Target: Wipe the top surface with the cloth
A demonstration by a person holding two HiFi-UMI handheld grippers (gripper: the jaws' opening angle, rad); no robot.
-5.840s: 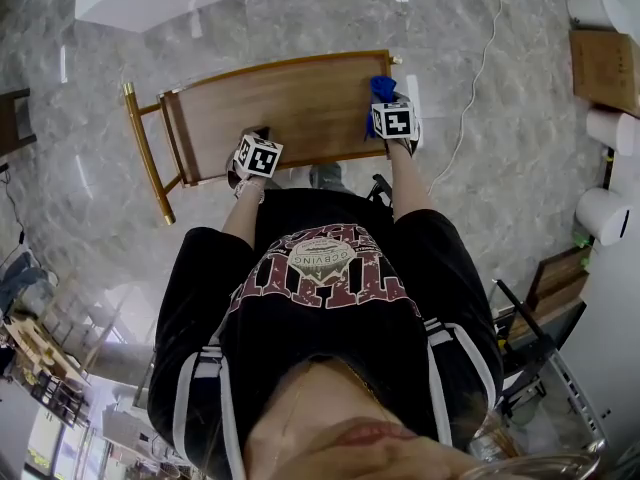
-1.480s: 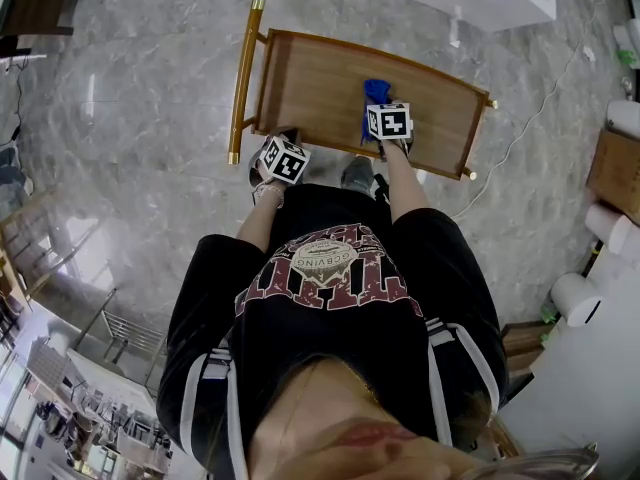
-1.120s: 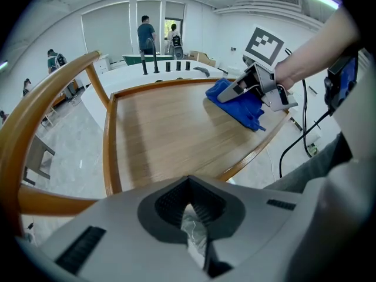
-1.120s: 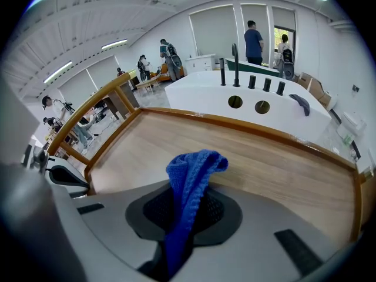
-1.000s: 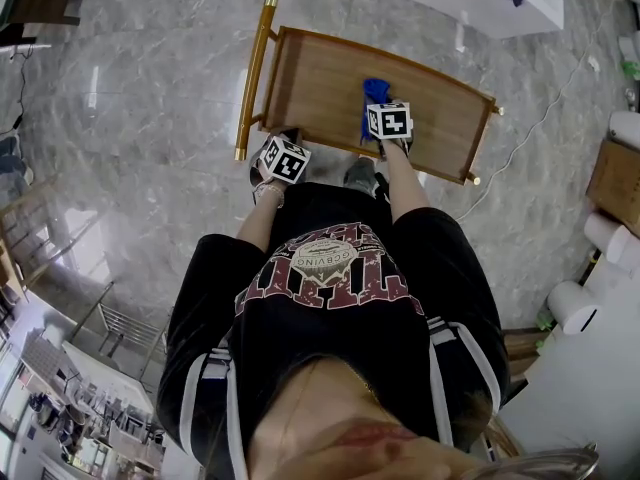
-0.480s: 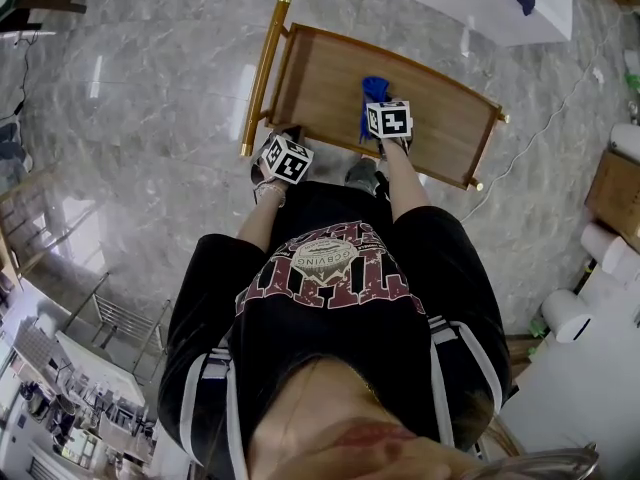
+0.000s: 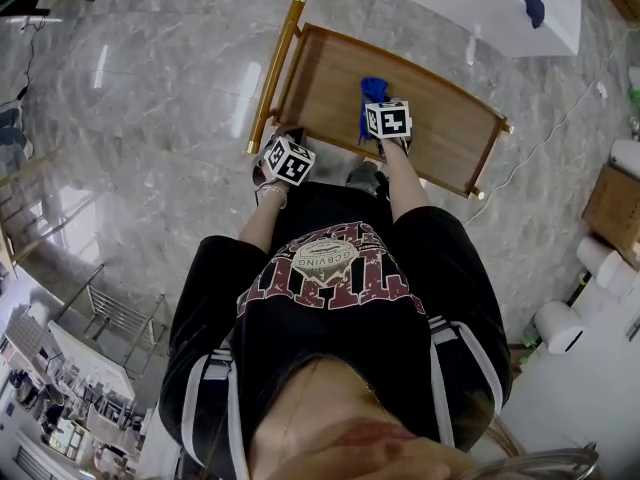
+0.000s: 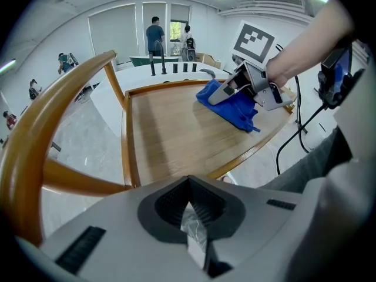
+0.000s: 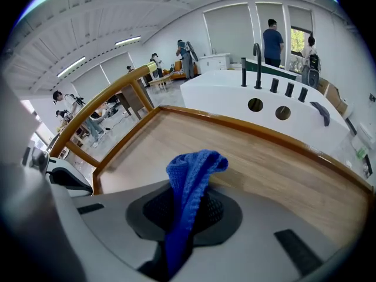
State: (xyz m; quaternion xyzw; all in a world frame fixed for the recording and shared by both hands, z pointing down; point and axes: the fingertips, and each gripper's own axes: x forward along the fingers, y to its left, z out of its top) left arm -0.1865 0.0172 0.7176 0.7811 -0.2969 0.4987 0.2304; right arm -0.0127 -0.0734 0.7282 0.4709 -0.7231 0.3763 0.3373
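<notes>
We hold the blue cloth (image 9: 191, 175) pinched in the right gripper (image 9: 183, 219). Its jaws press together on a fold, so the loose end stands up ahead of the tips. In the left gripper view the bulk of the cloth hangs below those jaws and appears to lie on the wooden top (image 7: 440, 138), roughly midway along its length. That top is a long rimmed board whose long axis runs from the gold handle (image 7: 272, 73) at our left out to the far end at our right. Bare wood therefore lies on both sides of the cloth, and we judge that the coming strokes should run along that axis, not across it. The right gripper is the one on the job, reaching in over the near rim, and the cloth goes where it goes. The left gripper (image 8: 189, 216) hangs off the near corner at the handle end, well apart from the cloth, and points down the board toward it. Its jaws are drawn together, with only a pale scrap (image 8: 192, 234) at the seam that we cannot identify. We judge either half of the board open to a sweep, but a stroke carried right to the handle corner would bring the two grippers close.
</notes>
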